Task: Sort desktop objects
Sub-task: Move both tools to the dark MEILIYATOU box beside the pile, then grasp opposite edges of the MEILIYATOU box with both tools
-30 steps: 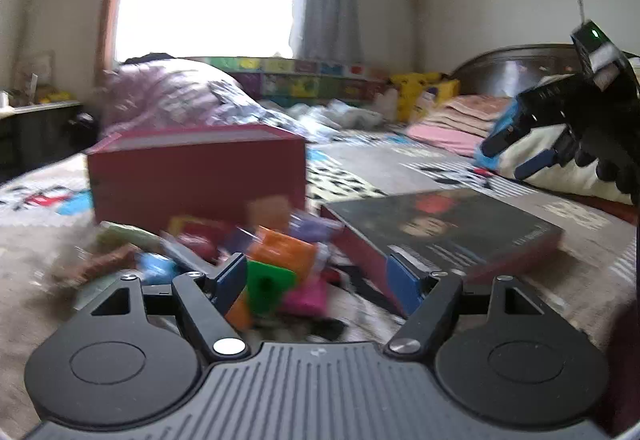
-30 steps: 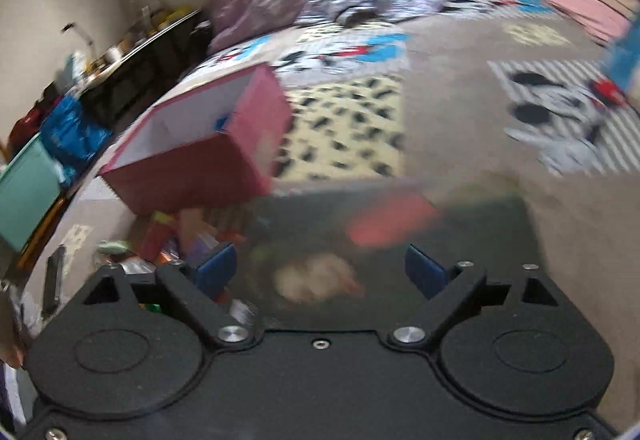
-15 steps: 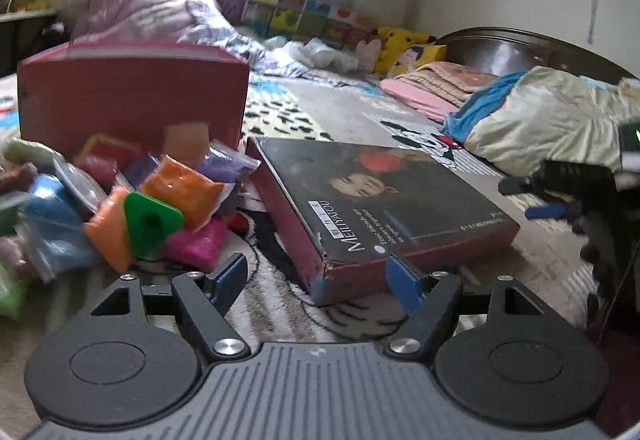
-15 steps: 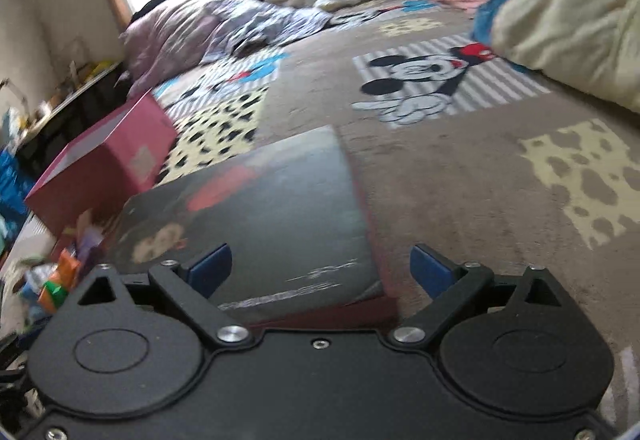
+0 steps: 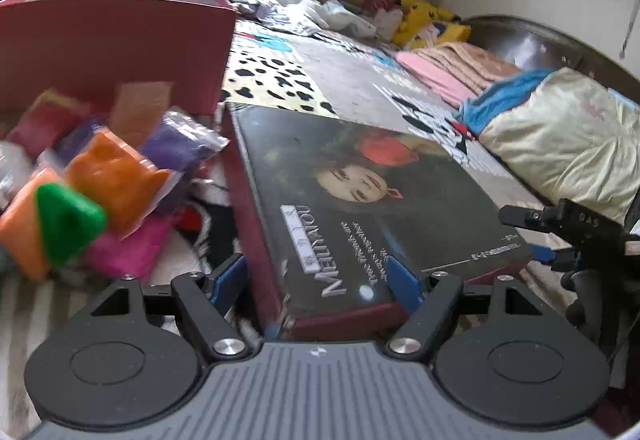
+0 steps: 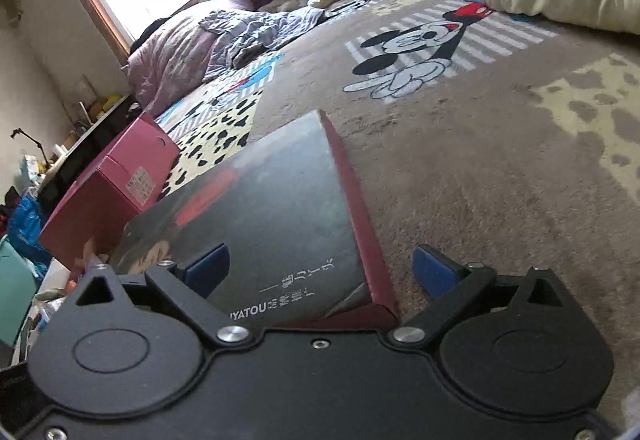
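Observation:
A flat dark box (image 5: 360, 200) with a printed portrait and a dark red rim lies on the patterned blanket (image 6: 500, 160). My left gripper (image 5: 320, 276) stands open, its blue pads astride the box's near left corner. My right gripper (image 6: 324, 268) is open too, its fingers either side of the box's (image 6: 272, 208) near right corner; it also shows at the right edge of the left wrist view as the right gripper (image 5: 560, 236). Left of the box lies a heap of colourful bags (image 5: 108, 176) with a green triangular piece (image 5: 64, 220).
A pink cardboard box (image 5: 112, 40) stands behind the bags, also seen as the pink box (image 6: 116, 188) in the right wrist view. A cream pillow (image 5: 560, 136), folded pink towels (image 5: 452, 64) and a purple quilt (image 6: 188, 52) lie around the bed. Clutter lines the left wall.
Both grippers came down and closer to the flat dark box, until its near corners sit between their open fingers. The bags slid to the left of the left wrist view.

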`<state>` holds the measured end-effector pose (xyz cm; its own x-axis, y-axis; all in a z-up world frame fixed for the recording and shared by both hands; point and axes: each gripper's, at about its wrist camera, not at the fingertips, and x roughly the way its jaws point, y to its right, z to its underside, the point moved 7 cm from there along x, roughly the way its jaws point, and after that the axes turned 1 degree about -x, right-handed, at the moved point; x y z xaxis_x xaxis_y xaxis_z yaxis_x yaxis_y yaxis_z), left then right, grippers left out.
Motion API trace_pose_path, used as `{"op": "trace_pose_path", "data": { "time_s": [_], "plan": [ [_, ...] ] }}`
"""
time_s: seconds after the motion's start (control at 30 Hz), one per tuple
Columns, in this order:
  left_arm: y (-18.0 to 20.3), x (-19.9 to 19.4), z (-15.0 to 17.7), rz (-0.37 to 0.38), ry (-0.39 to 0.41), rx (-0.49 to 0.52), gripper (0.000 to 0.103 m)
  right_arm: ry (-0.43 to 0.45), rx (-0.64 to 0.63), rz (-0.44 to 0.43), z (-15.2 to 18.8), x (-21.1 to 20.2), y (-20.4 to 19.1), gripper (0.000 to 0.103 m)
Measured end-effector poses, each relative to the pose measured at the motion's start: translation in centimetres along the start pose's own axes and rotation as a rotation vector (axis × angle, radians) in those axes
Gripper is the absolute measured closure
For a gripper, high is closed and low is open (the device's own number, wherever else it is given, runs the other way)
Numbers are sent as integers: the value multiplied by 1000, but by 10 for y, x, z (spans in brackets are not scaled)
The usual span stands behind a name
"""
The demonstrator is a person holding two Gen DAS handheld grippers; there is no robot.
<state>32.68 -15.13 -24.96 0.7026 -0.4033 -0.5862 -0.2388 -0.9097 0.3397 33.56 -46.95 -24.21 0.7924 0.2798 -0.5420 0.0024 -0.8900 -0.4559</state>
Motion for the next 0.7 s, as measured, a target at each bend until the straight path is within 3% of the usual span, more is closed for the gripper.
{"op": "trace_pose_path", "data": {
  "time_s": [0.2, 0.47, 0.7],
  "plan": [
    [1, 16, -17, -34, -27, 15, 21, -45, -48, -45, -1, 9, -6, 3],
    [6, 10, -19, -17, -91, 49, 21, -116, -149, -62, 12, -2, -23, 1],
    [6, -13, -15, 34, -102, 28, 20, -92, -180, -64, 20, -37, -41, 1]
  ]
}}
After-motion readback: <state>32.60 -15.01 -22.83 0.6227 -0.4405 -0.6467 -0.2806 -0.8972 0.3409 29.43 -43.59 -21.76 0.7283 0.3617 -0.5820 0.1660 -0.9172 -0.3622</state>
